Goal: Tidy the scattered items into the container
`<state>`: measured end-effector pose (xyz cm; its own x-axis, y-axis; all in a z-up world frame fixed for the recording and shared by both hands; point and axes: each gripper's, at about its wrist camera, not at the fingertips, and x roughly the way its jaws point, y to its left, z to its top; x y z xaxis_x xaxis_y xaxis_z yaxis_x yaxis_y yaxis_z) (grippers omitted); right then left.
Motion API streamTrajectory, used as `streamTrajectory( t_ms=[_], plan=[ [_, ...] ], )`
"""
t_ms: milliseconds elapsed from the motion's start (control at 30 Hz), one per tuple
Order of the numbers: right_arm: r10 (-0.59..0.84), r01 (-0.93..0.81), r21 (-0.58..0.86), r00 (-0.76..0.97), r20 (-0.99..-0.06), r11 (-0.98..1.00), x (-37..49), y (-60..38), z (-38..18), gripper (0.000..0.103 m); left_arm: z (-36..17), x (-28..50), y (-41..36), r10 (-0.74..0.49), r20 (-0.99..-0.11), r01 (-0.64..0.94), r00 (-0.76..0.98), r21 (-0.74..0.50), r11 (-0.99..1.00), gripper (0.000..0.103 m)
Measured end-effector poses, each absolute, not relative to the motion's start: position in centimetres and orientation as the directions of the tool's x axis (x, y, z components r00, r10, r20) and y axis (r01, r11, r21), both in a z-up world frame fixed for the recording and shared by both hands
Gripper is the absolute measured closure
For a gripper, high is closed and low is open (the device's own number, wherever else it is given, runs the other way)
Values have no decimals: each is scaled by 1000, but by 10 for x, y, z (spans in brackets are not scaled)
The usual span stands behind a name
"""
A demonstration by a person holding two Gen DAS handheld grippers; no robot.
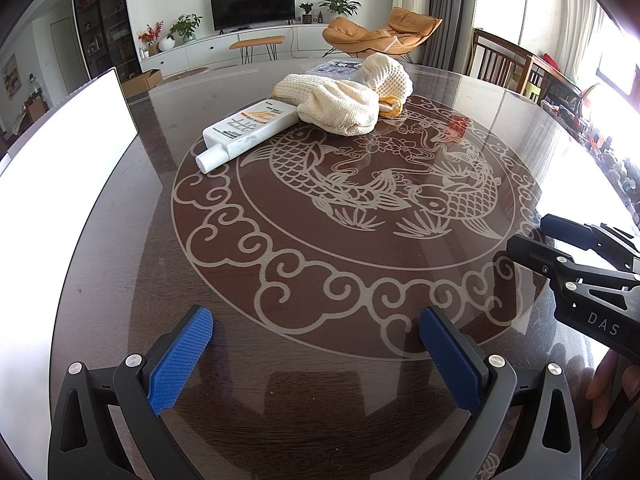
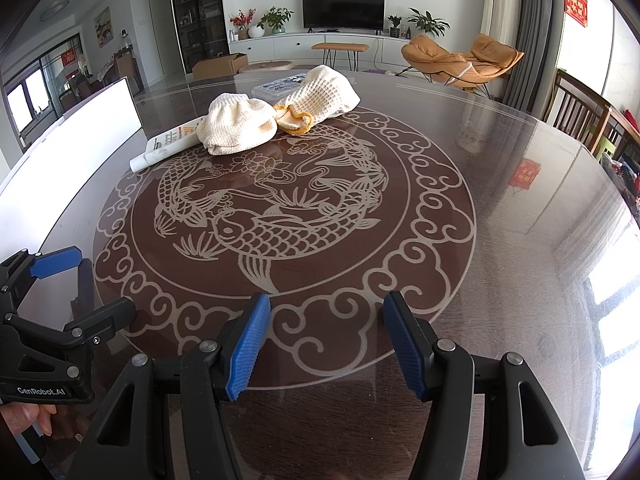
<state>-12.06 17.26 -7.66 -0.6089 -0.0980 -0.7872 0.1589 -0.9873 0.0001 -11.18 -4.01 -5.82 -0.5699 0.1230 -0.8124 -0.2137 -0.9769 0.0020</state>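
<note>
Far back, clear box (image 2: pixel 276 87) holds dark items, behind cloths (image 2: pixel 240 130).

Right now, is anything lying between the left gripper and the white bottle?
No. In the left wrist view, only bare glass tabletop with its fish pattern lies between the open left gripper and the white bottle.

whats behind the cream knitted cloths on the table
A flat clear plastic box with dark print lies behind the cream cloths, partly hidden by them. How much of the box is covered, and what it holds, cannot be seen. A white tube pokes out beside them.
</note>
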Motion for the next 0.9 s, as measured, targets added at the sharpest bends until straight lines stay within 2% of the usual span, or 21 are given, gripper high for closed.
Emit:
streamTrajectory(
  t_ms=[533,700,900],
  plan=[
    [-98,159,0,-609,-787,-987,-121,172,-77,43,-58,-111,-41,128,-813,-219,-569,0,-976,0],
    [-97,159,-1,-609,-787,-987,-121,172,-77,43,-47,-119,-59,279,-829,-367,-484,-97,-925,0],
    [-98,159,0,-609,-787,-987,-121,172,-77,43,-26,-173,-79,217,-841,-392,-495,-7,-920,0]
  ],
)
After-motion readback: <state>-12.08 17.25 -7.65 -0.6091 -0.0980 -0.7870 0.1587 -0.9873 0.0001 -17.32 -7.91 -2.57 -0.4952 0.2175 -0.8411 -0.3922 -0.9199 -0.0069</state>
